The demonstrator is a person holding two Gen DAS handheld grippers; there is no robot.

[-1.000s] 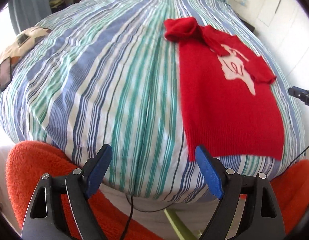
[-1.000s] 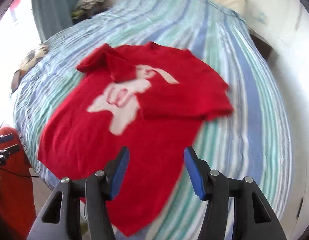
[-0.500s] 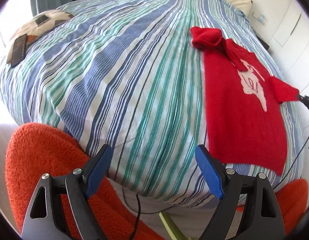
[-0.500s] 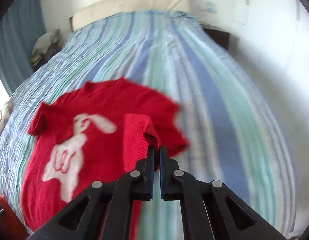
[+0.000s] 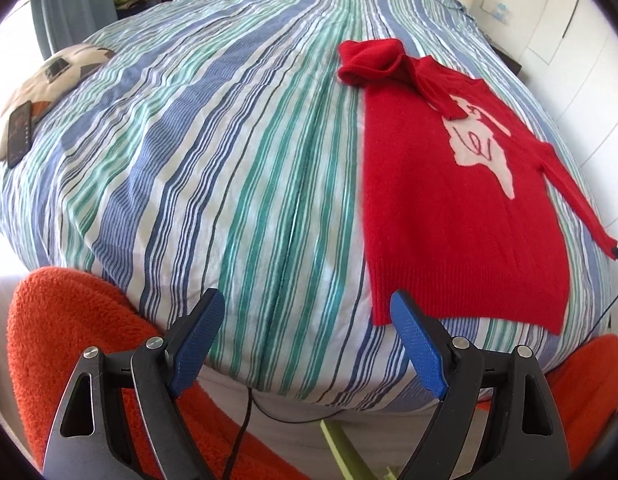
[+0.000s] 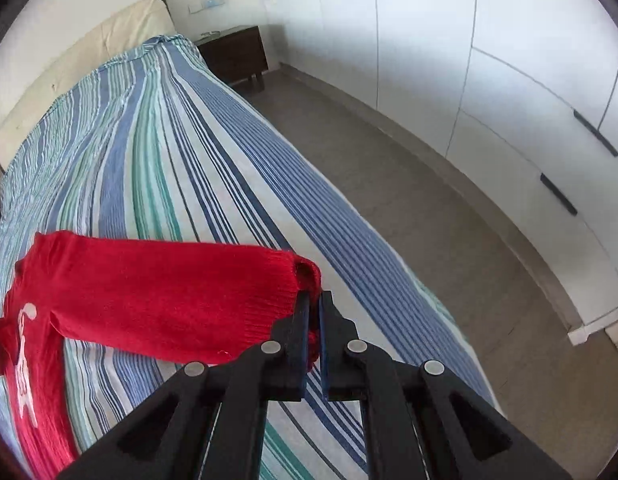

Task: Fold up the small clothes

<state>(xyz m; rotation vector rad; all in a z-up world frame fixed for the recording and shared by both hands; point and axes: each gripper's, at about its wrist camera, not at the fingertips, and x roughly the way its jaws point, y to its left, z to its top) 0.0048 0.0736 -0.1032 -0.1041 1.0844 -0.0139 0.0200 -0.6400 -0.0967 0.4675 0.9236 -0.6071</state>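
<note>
Two tools work over the striped bed (image 5: 213,152). Ahead and to the right of the left tool (image 5: 305,340), whose jaws stand spread and empty, the red sweater (image 5: 461,216) lies flat at the bed's near edge. Pressed together, the right tool (image 6: 314,312) pinches the cuff of one sleeve (image 6: 169,296), stretched out sideways from the sweater's body to its left.

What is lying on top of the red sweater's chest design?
One sleeve is folded across the red sweater, covering the upper corner of its white design. What the hidden part of the design looks like cannot be seen. The rest is uncovered.
</note>
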